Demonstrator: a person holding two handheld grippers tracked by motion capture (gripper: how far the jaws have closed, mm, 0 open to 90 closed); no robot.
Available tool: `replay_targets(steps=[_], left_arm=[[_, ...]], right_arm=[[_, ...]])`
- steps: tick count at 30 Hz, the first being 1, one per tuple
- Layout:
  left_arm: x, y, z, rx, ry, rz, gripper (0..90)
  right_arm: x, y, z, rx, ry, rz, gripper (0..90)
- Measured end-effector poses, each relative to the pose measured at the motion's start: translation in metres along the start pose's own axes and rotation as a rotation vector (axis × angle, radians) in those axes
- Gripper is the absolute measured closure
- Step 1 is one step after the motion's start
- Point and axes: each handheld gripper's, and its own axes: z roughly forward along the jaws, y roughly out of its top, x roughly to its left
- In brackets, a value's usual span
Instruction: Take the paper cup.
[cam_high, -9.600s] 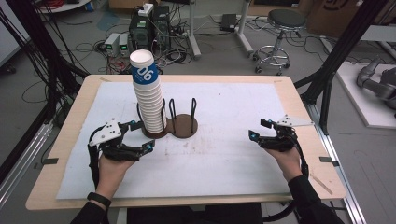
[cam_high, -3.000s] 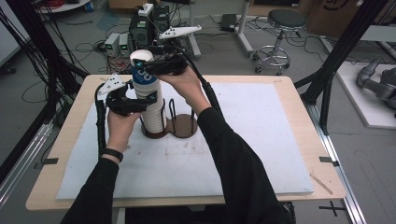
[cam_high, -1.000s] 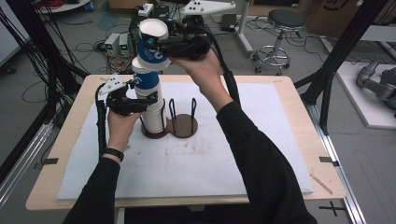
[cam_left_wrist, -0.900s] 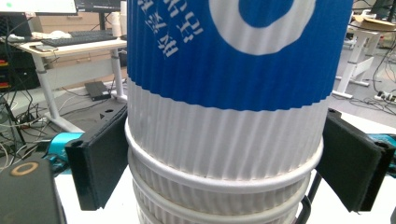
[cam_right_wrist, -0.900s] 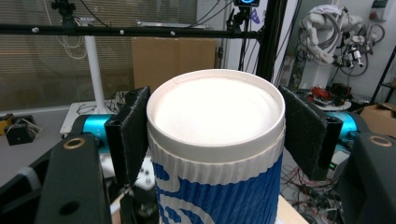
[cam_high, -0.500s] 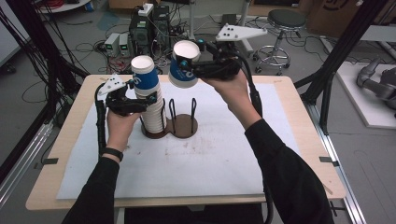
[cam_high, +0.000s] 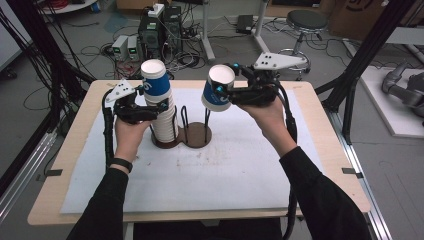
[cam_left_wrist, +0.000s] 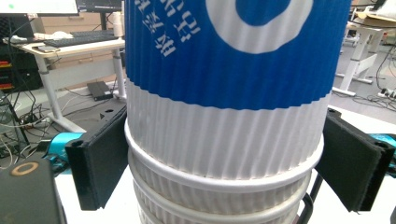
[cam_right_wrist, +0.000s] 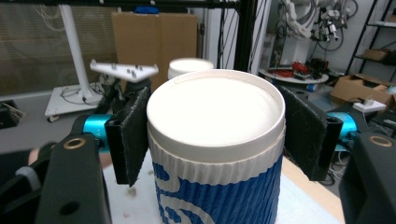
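— What's changed?

— The right gripper (cam_high: 223, 91) has carried one inverted paper cup (cam_high: 218, 89) off the stack of cups (cam_high: 161, 107) and rightward; half a second ago it was closer to the stack.

— Held firmly?

— Jaws closed on its ribbed wall near the base rim (base up). It hangs above the empty wire holder (cam_high: 196, 131), probably its destination.

— The left gripper (cam_high: 152, 106)?

— Clamped around the stack, jaws pressing both sides, steadying it on its own holder.
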Motion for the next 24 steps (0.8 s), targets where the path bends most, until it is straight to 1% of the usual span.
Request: replay_targets(steps=[2, 3, 4, 5, 7, 8, 9, 11, 14, 15, 16, 18, 20, 23, 24], left_arm=[[0.0, 0.0, 0.0, 0.0, -0.001, 0.0, 11.8], [0.0, 0.0, 0.0, -0.001, -0.002, 0.0, 11.8], [0.0, 0.0, 0.0, 0.001, -0.003, 0.0, 11.8], [0.0, 0.0, 0.0, 0.001, -0.003, 0.0, 11.8], [0.0, 0.0, 0.0, 0.0, -0.002, 0.001, 11.8], [0.0, 0.0, 0.0, 0.001, -0.001, 0.001, 11.8], [0.0, 0.0, 0.0, 0.001, -0.001, 0.003, 11.8], [0.0, 0.0, 0.0, 0.001, -0.002, 0.003, 11.8], [0.0, 0.0, 0.0, 0.002, -0.001, 0.002, 11.8], [0.0, 0.0, 0.0, 0.002, -0.002, 0.005, 11.8], [0.0, 0.0, 0.0, 0.002, -0.002, 0.005, 11.8], [0.0, 0.0, 0.0, 0.002, -0.002, 0.006, 11.8], [0.0, 0.0, 0.0, 0.003, -0.002, 0.005, 11.8], [0.0, 0.0, 0.0, 0.003, -0.002, 0.006, 11.8], [0.0, 0.0, 0.0, 0.002, -0.001, 0.007, 11.8]], right_arm=[[0.001, -0.01, -0.005, 0.009, -0.011, -0.007, 30.5], [0.001, -0.01, -0.005, 0.009, -0.011, -0.007, 30.5], [0.002, -0.017, -0.009, 0.021, -0.014, -0.006, 30.5], [0.002, -0.017, -0.009, 0.021, -0.014, -0.006, 30.5], [0.003, -0.024, -0.012, 0.024, -0.014, -0.006, 30.5], [0.004, -0.031, -0.016, 0.019, -0.015, -0.002, 30.5], [0.004, -0.031, -0.016, 0.019, -0.015, -0.002, 30.5], [0.005, -0.038, -0.02, 0.028, -0.017, 0.003, 30.5], [0.005, -0.047, -0.024, 0.027, -0.02, 0.011, 30.5], [0.006, -0.052, -0.026, 0.036, -0.02, 0.015, 30.4], [0.007, -0.056, -0.027, 0.033, -0.019, 0.014, 30.5], [0.007, -0.064, -0.028, 0.053, -0.03, 0.01, 30.5], [0.007, -0.071, -0.03, 0.059, -0.03, 0.027, 30.5], [0.007, -0.082, -0.033, 0.053, -0.022, 0.052, 30.5], [0.008, -0.089, -0.033, 0.05, -0.02, 0.063, 30.5]])
